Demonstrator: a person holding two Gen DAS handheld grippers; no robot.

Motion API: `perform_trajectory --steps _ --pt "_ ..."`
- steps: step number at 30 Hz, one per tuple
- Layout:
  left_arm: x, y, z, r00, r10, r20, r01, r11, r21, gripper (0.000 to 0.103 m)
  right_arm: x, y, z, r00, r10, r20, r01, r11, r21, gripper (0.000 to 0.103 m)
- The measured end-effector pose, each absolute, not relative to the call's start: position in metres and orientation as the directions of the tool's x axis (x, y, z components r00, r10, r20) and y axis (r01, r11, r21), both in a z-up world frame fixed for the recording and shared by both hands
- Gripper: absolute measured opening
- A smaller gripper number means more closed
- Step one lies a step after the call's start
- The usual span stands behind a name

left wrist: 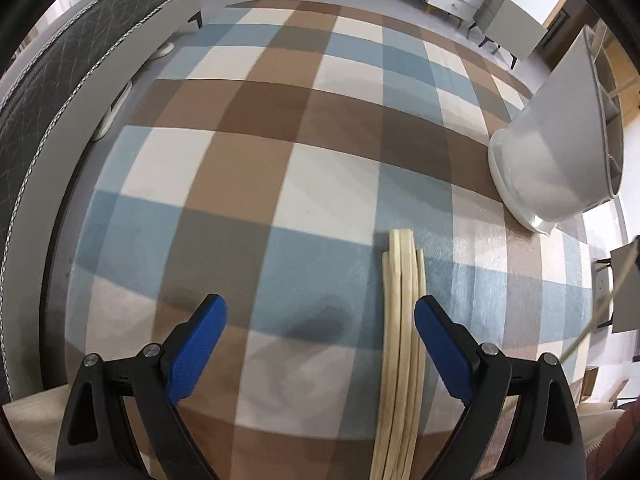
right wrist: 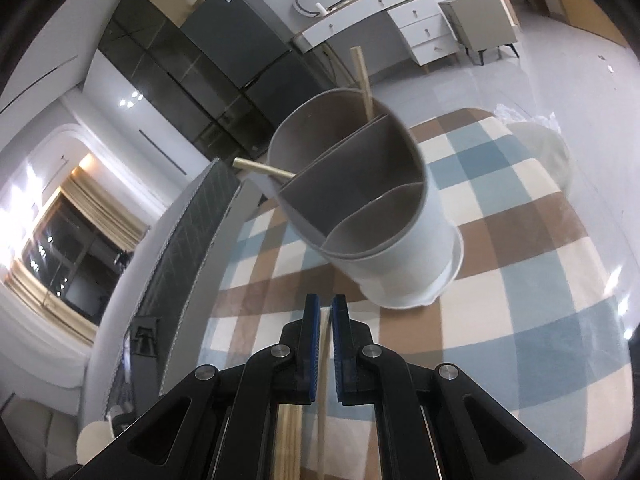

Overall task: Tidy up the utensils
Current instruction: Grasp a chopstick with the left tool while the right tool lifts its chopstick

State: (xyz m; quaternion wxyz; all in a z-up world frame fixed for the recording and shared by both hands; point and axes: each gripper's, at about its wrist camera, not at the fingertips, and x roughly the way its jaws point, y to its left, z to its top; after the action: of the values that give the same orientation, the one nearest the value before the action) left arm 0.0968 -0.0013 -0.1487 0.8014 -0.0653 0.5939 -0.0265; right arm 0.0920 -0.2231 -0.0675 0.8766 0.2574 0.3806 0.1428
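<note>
Your left gripper (left wrist: 320,346) is spread wide above the checked cloth (left wrist: 256,168) on the tabletop, its blue pads (left wrist: 198,350) well apart and holding nothing. A bundle of pale chopsticks (left wrist: 402,320) lies on the cloth just inside the right-hand pad, running away from you. The white utensil holder (left wrist: 556,148) stands on the cloth ahead and to the right, on its white base.

Your right gripper (right wrist: 325,340) is pressed together on a single chopstick (right wrist: 325,364), which runs lengthwise between the pads. Just ahead of it stands the utensil holder (right wrist: 404,256), its grey inside split by dividers into compartments. Two chopsticks (right wrist: 362,76) already lean in the far compartment, one sticking up and one (right wrist: 262,169) slanting out to the left over the rim.
</note>
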Motion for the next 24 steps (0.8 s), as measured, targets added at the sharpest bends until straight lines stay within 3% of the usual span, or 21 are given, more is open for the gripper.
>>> perform_trajectory --steps 4,6,15,24 --pt "0.104 -0.016 -0.154 0.300 -0.078 -0.951 0.009 0.997 -0.079 0.087 0.088 -0.233 -0.064 0.675 0.456 -0.580 -0.069 0.822 0.565 0.005" --pt "0.105 -0.016 -0.158 0.287 -0.066 -0.956 0.010 0.998 -0.066 0.071 0.089 -0.232 -0.064 0.680 0.455 -0.575 -0.079 0.825 0.560 0.005" --pt "0.101 0.010 -0.159 0.296 -0.113 -0.949 -0.019 0.992 -0.124 0.039 0.098 -0.229 -0.070 0.668 0.462 -0.583 -0.083 0.825 0.559 0.005" --pt "0.100 0.023 -0.156 0.284 -0.105 -0.953 -0.033 0.992 -0.120 0.036 0.100 -0.219 -0.070 0.663 0.462 -0.590 -0.100 0.835 0.541 0.005"
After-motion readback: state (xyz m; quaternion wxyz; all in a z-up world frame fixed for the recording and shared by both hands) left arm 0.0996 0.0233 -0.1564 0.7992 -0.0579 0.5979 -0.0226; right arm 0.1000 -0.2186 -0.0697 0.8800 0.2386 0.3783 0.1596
